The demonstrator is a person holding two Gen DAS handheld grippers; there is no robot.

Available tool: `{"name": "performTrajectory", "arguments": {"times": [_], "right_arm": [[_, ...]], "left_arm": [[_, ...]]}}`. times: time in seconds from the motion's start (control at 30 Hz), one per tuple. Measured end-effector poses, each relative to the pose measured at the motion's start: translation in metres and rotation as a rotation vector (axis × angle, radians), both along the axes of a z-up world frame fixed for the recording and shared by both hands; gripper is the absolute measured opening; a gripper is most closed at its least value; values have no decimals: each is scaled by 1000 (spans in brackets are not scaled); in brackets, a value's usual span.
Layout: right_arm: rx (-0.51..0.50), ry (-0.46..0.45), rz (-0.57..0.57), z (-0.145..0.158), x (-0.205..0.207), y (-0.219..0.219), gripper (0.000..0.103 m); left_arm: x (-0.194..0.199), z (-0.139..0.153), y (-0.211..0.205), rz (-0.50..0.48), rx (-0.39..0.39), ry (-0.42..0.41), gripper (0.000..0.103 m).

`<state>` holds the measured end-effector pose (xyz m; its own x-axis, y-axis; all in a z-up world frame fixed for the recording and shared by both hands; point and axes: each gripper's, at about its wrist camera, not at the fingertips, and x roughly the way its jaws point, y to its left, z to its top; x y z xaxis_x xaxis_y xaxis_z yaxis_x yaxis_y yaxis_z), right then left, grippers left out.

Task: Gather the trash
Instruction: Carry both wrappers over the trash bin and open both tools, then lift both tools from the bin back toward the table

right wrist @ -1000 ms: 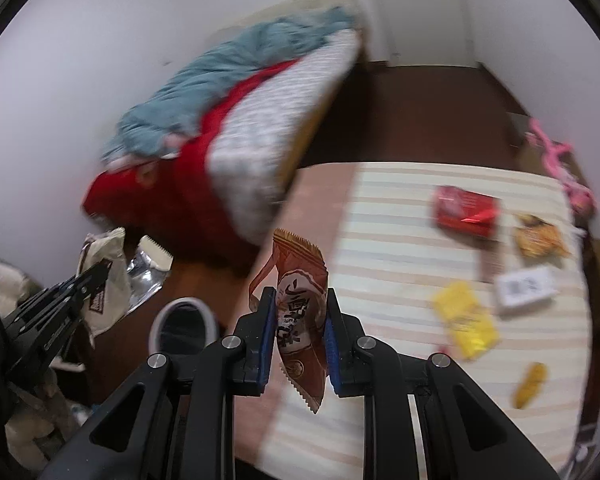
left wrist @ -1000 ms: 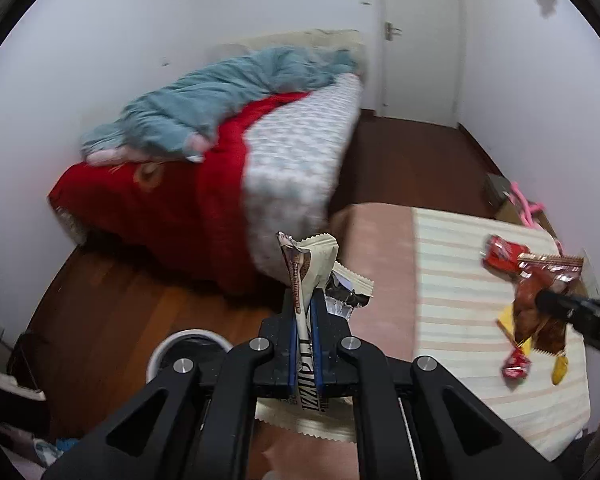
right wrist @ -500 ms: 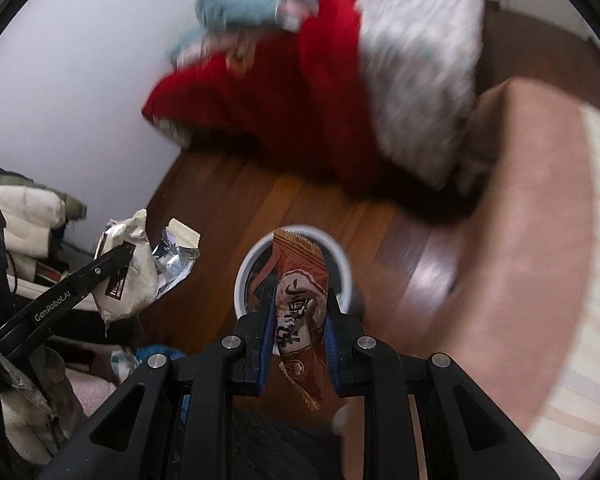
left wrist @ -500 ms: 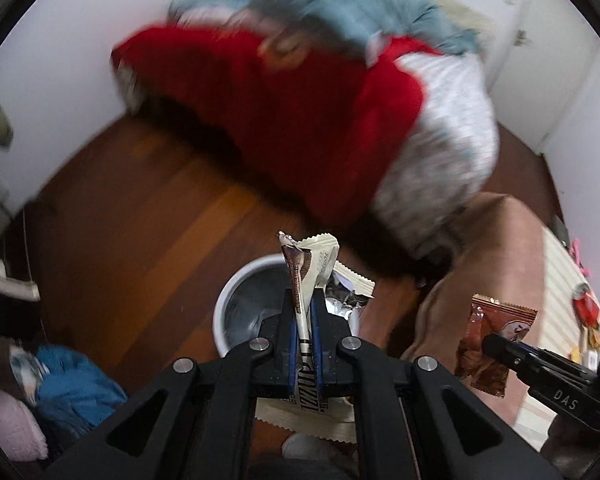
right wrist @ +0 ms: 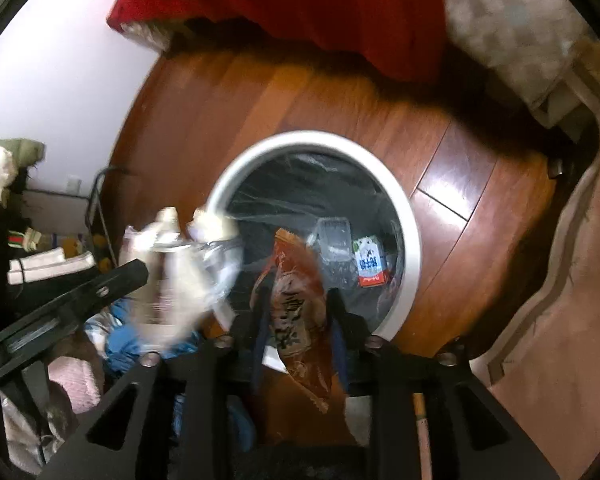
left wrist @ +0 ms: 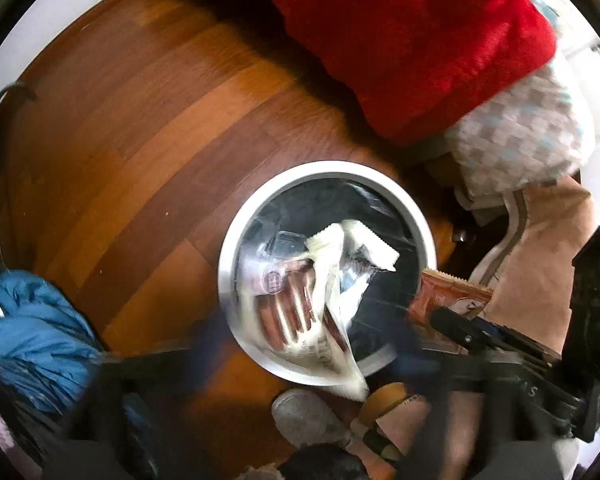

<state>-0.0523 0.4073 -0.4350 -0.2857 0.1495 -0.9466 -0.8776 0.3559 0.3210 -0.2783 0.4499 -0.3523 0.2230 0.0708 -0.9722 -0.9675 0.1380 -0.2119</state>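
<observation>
A round white-rimmed bin (left wrist: 260, 216) with a dark liner stands on the wooden floor; it also shows in the right wrist view (right wrist: 410, 220). In the left wrist view the white and brown wrapper (left wrist: 324, 292) hangs blurred over the bin mouth, and my left gripper's fingers are smeared dark shapes spread wide apart below it. In the right wrist view the left gripper (right wrist: 112, 280) sits beside that wrapper (right wrist: 176, 276). My right gripper (right wrist: 300, 320) has its fingers parted around a brown snack wrapper (right wrist: 298, 304) above the bin; that wrapper shows too in the left wrist view (left wrist: 448, 296).
A bed with a red blanket (left wrist: 400, 40) stands behind the bin. Blue cloth (left wrist: 36, 332) lies on the floor at left. The table's pinkish-brown cloth (right wrist: 572, 288) hangs at right. Trash, including a small carton (right wrist: 368, 260), lies inside the bin.
Both grippers have swung down over the bin. The left gripper's fingers have opened, the white wrapper loose. The right gripper's fingers have spread around the brown wrapper.
</observation>
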Motion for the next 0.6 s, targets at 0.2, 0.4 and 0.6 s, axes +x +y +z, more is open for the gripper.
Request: {"name": "performTrajectory", "arguments": {"times": [0.2, 0.4, 0.6], "right_arm": [[18, -36, 9, -9, 12, 7, 96], [47, -156, 37, 18, 7, -9, 103], [20, -317, 81, 37, -6, -32, 103]], "left_arm": [[-26, 9, -15, 46, 49, 71, 98], [-37, 34, -36, 57, 181, 143, 98], [-30, 46, -58, 20, 229, 181, 98]]}}
